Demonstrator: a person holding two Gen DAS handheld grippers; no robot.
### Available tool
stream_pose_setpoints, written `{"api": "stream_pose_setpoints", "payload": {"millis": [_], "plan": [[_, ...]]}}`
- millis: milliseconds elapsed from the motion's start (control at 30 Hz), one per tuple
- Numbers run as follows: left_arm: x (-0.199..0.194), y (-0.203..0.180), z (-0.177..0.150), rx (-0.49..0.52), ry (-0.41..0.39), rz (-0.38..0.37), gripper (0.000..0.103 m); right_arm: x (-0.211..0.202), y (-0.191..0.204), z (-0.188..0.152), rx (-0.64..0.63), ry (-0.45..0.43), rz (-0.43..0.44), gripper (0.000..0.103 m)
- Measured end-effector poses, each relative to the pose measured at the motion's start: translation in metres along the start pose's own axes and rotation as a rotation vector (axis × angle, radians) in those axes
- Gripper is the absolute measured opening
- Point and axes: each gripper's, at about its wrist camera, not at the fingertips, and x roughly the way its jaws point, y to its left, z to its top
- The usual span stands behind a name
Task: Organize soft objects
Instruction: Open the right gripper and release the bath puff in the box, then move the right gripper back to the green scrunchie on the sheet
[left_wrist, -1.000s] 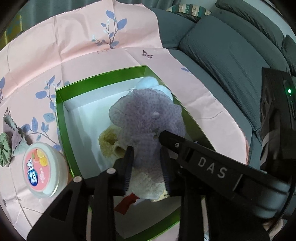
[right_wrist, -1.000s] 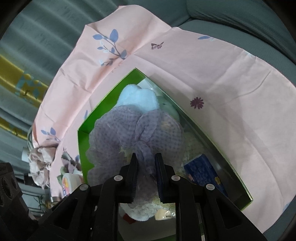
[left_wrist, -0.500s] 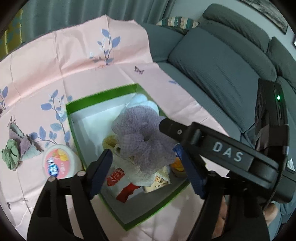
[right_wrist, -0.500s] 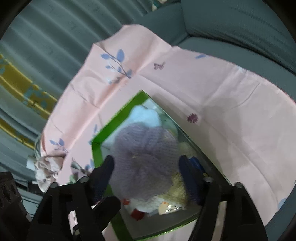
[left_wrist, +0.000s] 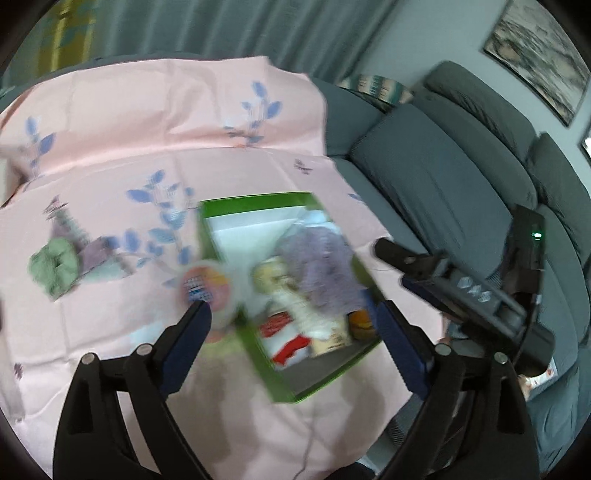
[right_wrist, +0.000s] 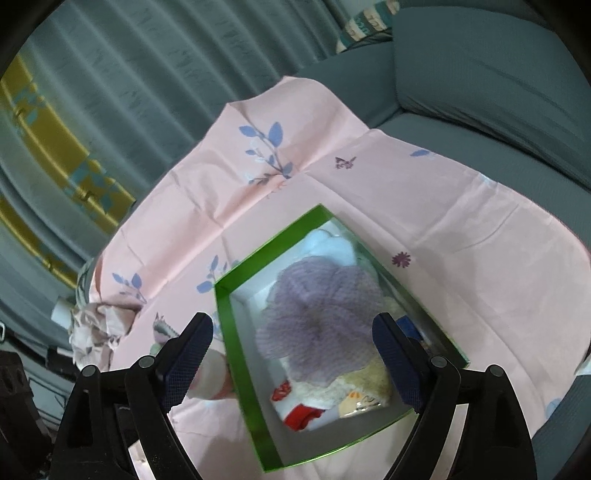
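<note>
We judge the purple mesh puff light, squashy and springy, best pinched at its gathered centre; it sits atop the pile in the green box, below and clear of both grippers' fingers, which are opening wide with nothing between

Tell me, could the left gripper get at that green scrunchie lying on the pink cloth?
Probably yes. The green scrunchie lies in the open on the pink cloth, outside the green box, with nothing over it. The left gripper is opening with nothing between its fingers, though it aims at the box and would need to swing over.
</note>
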Motion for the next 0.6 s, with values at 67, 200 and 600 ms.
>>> {"api": "stream_pose_setpoints", "payload": {"millis": [67,200,600], "plan": [[-0.008,0.014,-0.005,-0.021,-0.005,0.024,0.092,-0.002,0.009,-0.003,-0.021,0.002,0.014,0.089],[-0.025,0.052,-0.017,-0.097,-0.012,0.085,0.092,-0.002,0.032,-0.012,-0.092,0.019,0.027,0.089],[-0.056,0.17,-0.073,-0.297,-0.005,0.3,0.091,0.006,0.093,-0.041,-0.294,0.045,-0.007,0.089]]}}
